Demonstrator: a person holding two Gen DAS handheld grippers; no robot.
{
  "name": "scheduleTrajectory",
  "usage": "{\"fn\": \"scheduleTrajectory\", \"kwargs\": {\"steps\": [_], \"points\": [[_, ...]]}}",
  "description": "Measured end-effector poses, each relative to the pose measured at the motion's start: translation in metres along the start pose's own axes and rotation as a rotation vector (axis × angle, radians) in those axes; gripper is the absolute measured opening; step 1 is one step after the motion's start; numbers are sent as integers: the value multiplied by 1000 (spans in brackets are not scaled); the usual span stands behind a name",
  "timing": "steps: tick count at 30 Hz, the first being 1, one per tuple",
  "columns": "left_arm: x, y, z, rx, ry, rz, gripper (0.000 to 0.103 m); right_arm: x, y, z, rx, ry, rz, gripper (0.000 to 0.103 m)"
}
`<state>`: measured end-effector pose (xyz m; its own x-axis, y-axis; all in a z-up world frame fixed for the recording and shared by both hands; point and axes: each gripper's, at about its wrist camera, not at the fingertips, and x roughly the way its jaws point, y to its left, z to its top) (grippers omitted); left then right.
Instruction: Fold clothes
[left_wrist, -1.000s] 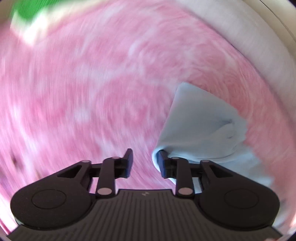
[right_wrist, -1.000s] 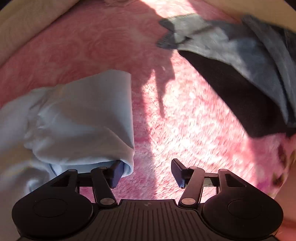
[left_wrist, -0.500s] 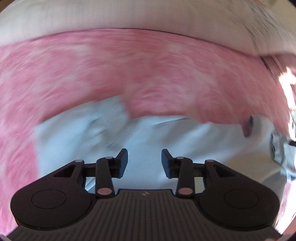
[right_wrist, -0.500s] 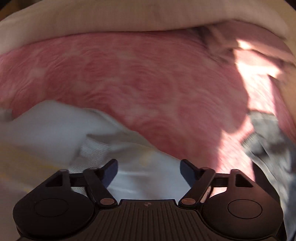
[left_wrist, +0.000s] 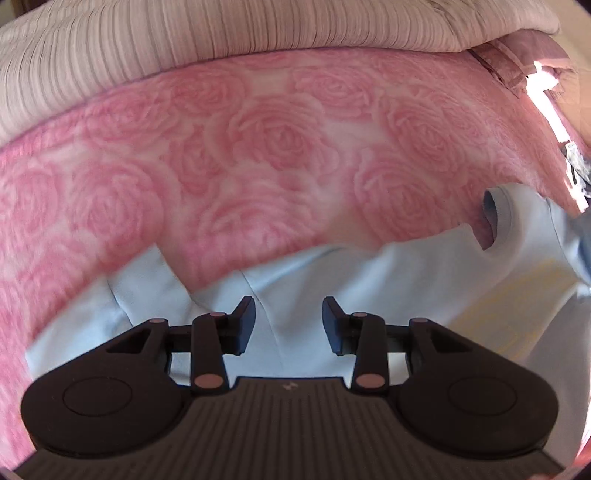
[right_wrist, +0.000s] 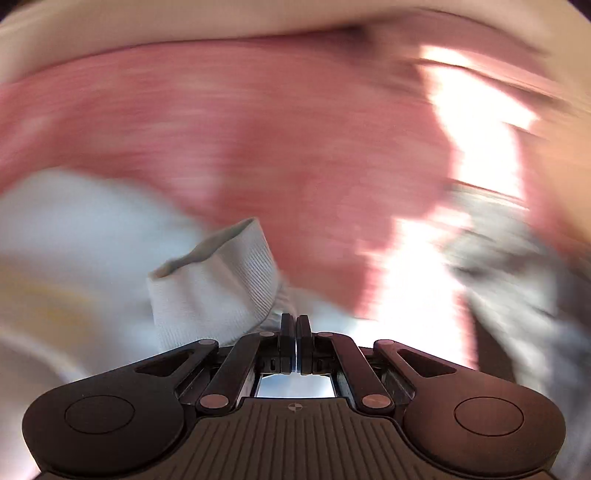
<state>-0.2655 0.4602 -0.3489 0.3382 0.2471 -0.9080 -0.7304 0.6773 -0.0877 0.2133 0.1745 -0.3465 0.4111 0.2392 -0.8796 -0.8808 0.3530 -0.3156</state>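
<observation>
Pale blue shirt lies spread on the pink rose blanket of a bed, collar off to the right in the left view, a sleeve to the left. Left tool hangs over the shoulder seam, fingers well apart, nothing held. Right tool is closed tight, a thin bit of blue cloth pinched between its tips just by the ribbed cuff (right view is badly blurred, grey garment barely readable). Shirt looks light, limp, soft knit: it will likely sag and bunch if lifted at one point, and may slide on the fleece. Best grips probably seams, hems, cuffs (thicker, less slip); take two spaced points so the fold edge comes out straight.
</observation>
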Motion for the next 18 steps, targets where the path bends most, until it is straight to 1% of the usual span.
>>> {"fn": "scheduleTrajectory", "kwargs": {"steps": [2,3,4,5,6,7,8,10,12,13,15,17,18], "points": [[2,2,6,29,-12,-6,34,6,-42,-1,149,84,-276,0],[4,2,9,44,-15,-12,34,9,-64,-2,243,139,-359,2],[7,3,13,60,-17,-18,34,10,-83,-3,346,176,-364,7],[10,3,16,82,-19,-25,34,8,-96,-4,436,168,-289,18],[16,2,19,113,-16,-30,34,5,-103,-3,504,129,-171,29],[21,-1,21,146,-11,-34,34,3,-105,-1,551,90,-57,56],[28,-3,23,181,-4,-38,34,2,-97,5,554,52,49,73],[41,-7,26,236,13,-55,35,4,-69,27,475,-5,245,74],[54,-6,27,262,31,-77,37,12,-26,54,326,-29,396,74],[60,-6,27,269,46,-92,39,18,-2,66,240,-48,452,74],[68,-4,25,283,83,-127,40,32,45,86,76,-73,525,74],[69,-6,18,317,84,-142,44,50,81,99,-40,-61,577,74],[69,-8,15,338,84,-145,45,60,97,103,-78,-46,595,74]]}}
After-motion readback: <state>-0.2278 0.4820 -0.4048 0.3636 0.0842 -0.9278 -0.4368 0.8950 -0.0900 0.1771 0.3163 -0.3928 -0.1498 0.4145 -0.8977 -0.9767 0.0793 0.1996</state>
